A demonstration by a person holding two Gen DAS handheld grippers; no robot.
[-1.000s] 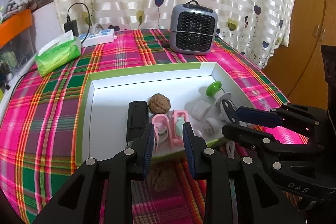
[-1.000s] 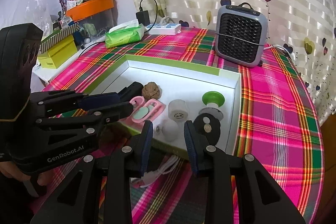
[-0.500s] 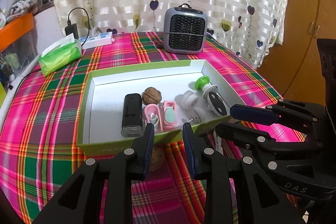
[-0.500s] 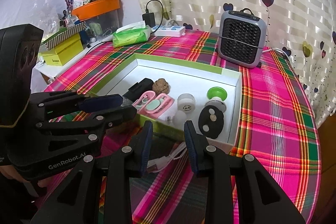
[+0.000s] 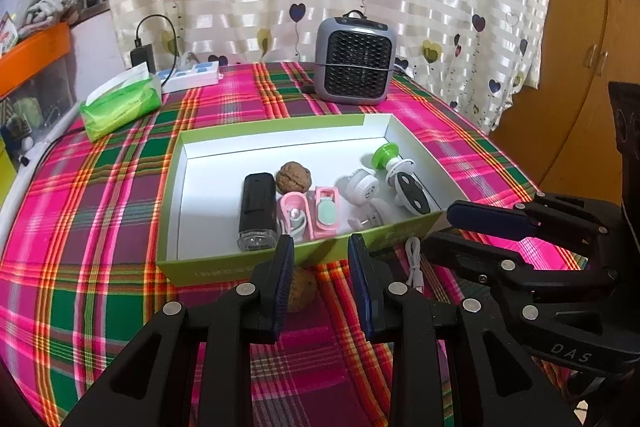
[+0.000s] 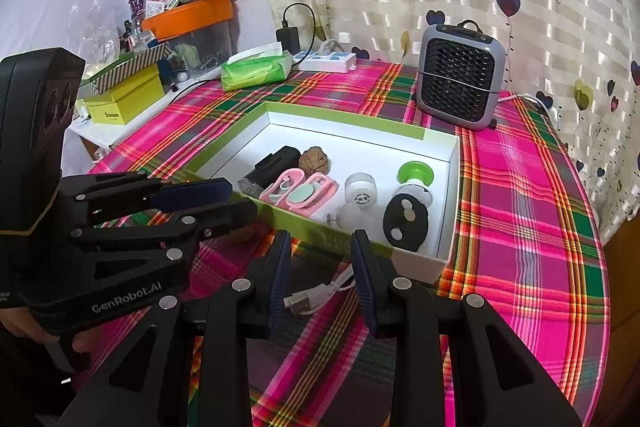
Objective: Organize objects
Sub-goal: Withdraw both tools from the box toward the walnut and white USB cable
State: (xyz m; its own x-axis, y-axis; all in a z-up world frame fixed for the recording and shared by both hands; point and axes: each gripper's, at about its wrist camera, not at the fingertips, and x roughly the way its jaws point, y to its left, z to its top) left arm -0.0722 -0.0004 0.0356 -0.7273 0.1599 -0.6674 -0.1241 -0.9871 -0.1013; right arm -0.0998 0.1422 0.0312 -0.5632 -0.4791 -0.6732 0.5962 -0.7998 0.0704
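both grippers are hanging over the plaid table (image 5: 100, 227), just short of the near wall of the green box (image 5: 256, 263). the left gripper (image 5: 320, 287) is standing spread with nothing between its pads, and the right gripper (image 6: 322, 279) is spread the same way and carrying nothing.

2 things are lying outside the box. a walnut (image 5: 302, 291) is sitting on the cloth just beside the near wall, partly hidden behind the left gripper's left finger. a white cable (image 6: 320, 293) is lying loose on the cloth between the right gripper's fingers as seen from its camera, its usb plug pointing toward the viewer.

inside the box a black torch (image 5: 258, 211), a second walnut (image 5: 294, 178), 2 pink clips (image 5: 312, 215), some white caps (image 5: 362, 187) and a green-topped piece (image 5: 386, 155) are resting.

the outside walnut is looking light, hard and round, so it is likely to roll or squirt out of flat pads; pinching across its widest middle seems safest. the cable is looking light and limp, likely to trail and snag on the box wall; the stiff plug is probably the best place to grip it.
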